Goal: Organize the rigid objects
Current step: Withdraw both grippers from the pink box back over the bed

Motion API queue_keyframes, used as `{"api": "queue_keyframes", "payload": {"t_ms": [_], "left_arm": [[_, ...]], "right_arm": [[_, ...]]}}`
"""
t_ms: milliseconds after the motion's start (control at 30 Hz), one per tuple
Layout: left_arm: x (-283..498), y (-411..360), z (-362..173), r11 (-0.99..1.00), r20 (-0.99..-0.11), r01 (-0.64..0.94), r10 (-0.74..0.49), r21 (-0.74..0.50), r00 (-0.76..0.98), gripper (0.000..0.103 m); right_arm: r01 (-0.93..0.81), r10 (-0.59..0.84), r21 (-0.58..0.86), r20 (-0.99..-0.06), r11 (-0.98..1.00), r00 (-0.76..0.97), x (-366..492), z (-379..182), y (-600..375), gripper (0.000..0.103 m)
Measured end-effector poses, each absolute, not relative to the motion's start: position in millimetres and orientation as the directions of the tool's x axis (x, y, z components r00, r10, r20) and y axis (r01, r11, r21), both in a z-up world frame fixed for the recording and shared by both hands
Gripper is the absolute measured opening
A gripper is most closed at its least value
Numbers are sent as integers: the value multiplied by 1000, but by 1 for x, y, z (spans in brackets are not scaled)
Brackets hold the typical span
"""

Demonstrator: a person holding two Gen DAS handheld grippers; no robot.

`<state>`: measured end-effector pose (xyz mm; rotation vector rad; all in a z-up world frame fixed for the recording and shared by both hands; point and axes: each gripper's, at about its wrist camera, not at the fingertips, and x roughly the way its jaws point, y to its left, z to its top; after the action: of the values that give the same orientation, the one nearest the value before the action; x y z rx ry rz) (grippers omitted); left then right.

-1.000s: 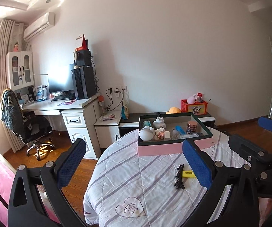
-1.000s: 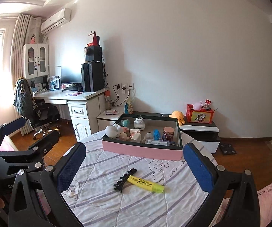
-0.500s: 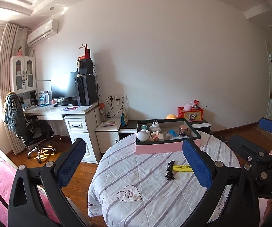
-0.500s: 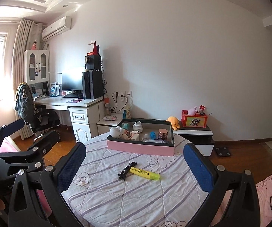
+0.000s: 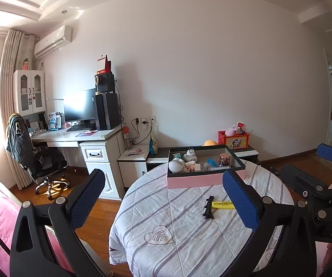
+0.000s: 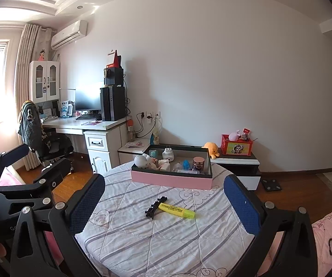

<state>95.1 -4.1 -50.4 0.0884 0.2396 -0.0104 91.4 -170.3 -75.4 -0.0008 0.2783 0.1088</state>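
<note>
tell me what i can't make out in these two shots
- Left wrist view: the yellow highlighter has its right end hidden behind the left gripper's right finger.
- Both views: the small items in the pink box are too small to name, and its front wall hides their bases.
- Right wrist view: the highlighter's label is too small to read.

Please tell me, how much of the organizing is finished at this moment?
Several small items already sit inside the pink box. Nothing is in hand: left gripper and right gripper are both open and empty. The yellow highlighter and black hair clip remain on the table.
</note>
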Motion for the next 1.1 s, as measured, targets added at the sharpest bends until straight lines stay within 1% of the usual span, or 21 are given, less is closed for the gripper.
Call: {"api": "queue_keyframes", "payload": {"t_ms": [367,767,1100], "left_arm": [[97,-5,-56,996,-249,21,1,85,968,103],[117,-13,-67,996,-274,33,-8,87,962,103],[147,-25,-84,994,-337,60,-24,96,941,103]], "right_arm": [[-107,105,10,-286,994,953,96,-80,-169,103],[-101,103,22,-313,995,944,110,-90,-175,103],[-76,85,37,-370,996,925,136,-108,-185,103]]}}
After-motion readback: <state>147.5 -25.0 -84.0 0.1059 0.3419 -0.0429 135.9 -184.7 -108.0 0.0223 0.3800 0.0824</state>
